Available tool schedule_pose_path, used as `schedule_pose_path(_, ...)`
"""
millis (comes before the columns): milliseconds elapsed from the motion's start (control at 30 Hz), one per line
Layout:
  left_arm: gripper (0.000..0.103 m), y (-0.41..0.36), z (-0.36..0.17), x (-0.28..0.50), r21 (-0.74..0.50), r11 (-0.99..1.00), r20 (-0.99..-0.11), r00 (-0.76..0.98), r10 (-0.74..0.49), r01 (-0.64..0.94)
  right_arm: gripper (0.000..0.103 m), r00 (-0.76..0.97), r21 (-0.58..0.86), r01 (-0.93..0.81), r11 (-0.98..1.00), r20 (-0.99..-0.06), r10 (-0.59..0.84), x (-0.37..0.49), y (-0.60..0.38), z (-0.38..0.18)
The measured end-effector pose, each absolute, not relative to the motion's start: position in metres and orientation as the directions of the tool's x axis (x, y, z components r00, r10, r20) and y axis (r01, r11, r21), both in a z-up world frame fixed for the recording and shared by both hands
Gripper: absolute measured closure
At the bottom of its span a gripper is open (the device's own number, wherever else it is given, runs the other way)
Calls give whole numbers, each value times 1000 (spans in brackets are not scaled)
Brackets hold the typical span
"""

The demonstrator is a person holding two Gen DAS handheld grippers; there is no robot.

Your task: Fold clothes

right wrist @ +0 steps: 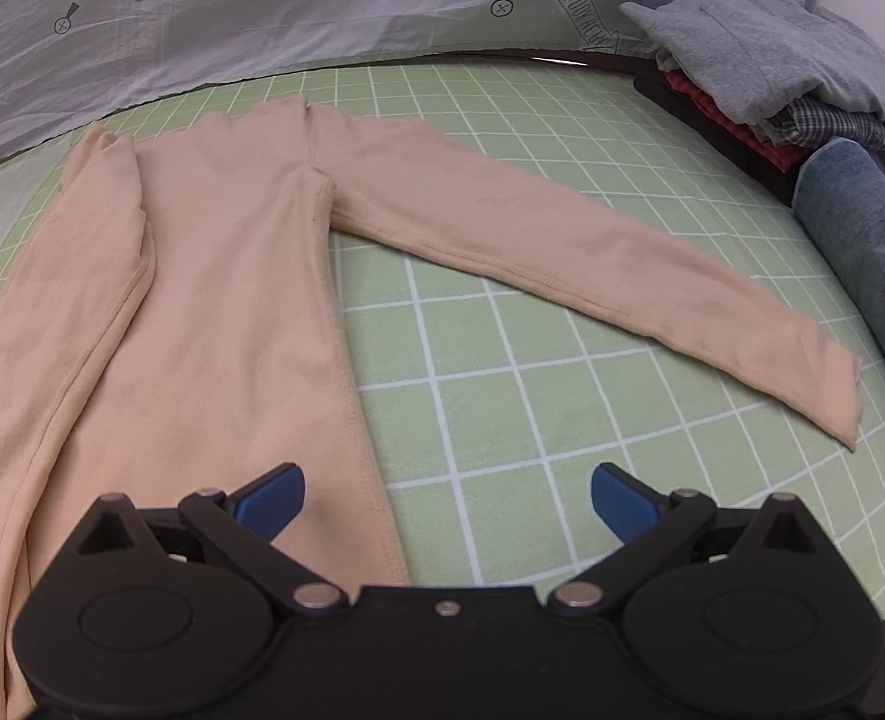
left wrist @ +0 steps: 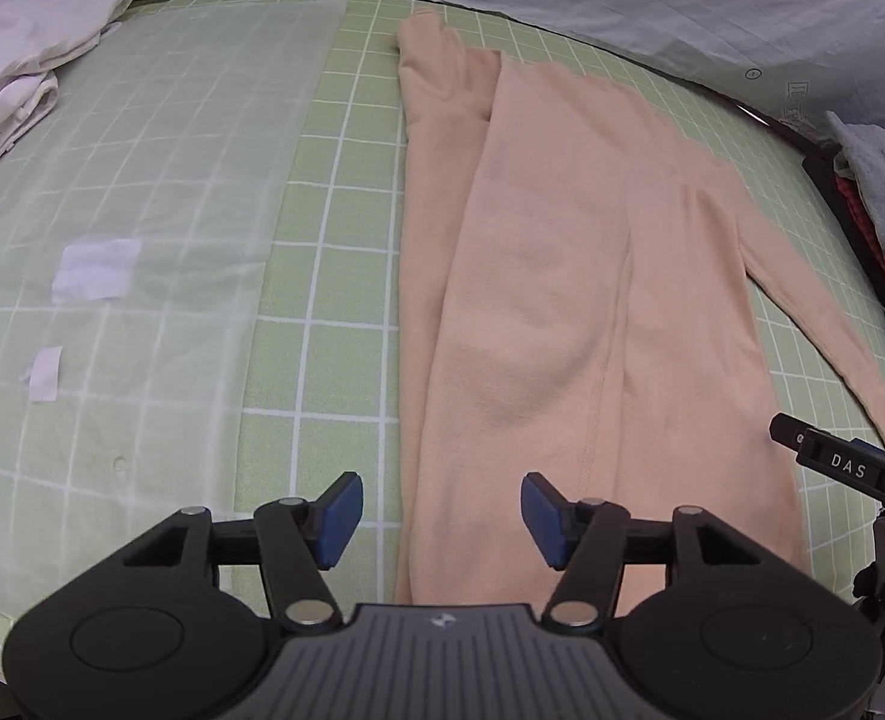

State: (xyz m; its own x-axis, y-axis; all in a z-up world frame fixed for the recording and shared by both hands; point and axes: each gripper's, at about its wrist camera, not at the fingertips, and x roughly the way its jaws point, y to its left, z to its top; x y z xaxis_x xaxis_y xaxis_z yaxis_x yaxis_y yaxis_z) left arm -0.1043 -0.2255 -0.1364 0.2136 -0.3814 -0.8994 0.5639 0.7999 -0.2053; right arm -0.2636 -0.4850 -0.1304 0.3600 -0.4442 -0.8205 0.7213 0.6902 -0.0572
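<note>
A peach long-sleeved top point(left wrist: 550, 324) lies flat on the green grid-patterned mat point(left wrist: 346, 276), its body running from 6 o'clock up toward 12 in the left wrist view. One sleeve is folded in over the body along the left edge; the other sleeve point(right wrist: 592, 264) stretches out across the mat toward 3 o'clock in the right wrist view, its cuff ending near 4 o'clock.

The left gripper point(left wrist: 442, 516) hangs above the near hem of the top with its blue pads point(left wrist: 340, 516) spread wide, nothing between them. The right gripper point(right wrist: 448, 501) sits at the top's right edge, fingers likewise spread apart and holding nothing (its left pad over the fabric, its right pad over bare mat).

No container shows in either view. At 2 o'clock in the right wrist view a pile of clothes point(right wrist: 790, 78) rests at the mat's edge, a grey garment on top of checked and red ones, with rolled denim point(right wrist: 862, 252) just beside it at 3 o'clock. A crumpled white garment point(left wrist: 28, 66) lies at 10 o'clock in the left wrist view, next to a translucent sheet point(left wrist: 142, 228) on the mat. A pale printed sheet point(right wrist: 322, 6) runs along 12 o'clock.
</note>
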Motion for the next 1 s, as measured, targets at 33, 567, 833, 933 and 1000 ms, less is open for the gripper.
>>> schedule_pose_path(33,42,-229,-135,-102,-202,798,-898,217,-382,568,0,359,-52,731,681,-818,-448,-265,-489,-130)
schedule_pose_path(567,38,-311,-136,-71,-128,753,-906,233,-354,646,0,233,85,950,300,-833,-501,-333,-583,-152)
schedule_pose_path(833,38,-342,-142,-41,-92,758,-916,245,-319,645,0,167,111,985,133,-812,-559,-346,-628,-156)
schedule_pose_path(933,37,-351,-145,-26,-72,766,-918,258,-301,639,0,123,79,992,101,-802,-584,-342,-643,-160)
schedule_pose_path(1000,37,-355,-149,-18,-62,771,-923,257,-286,634,0,92,53,995,82,-794,-600,-338,-652,-162)
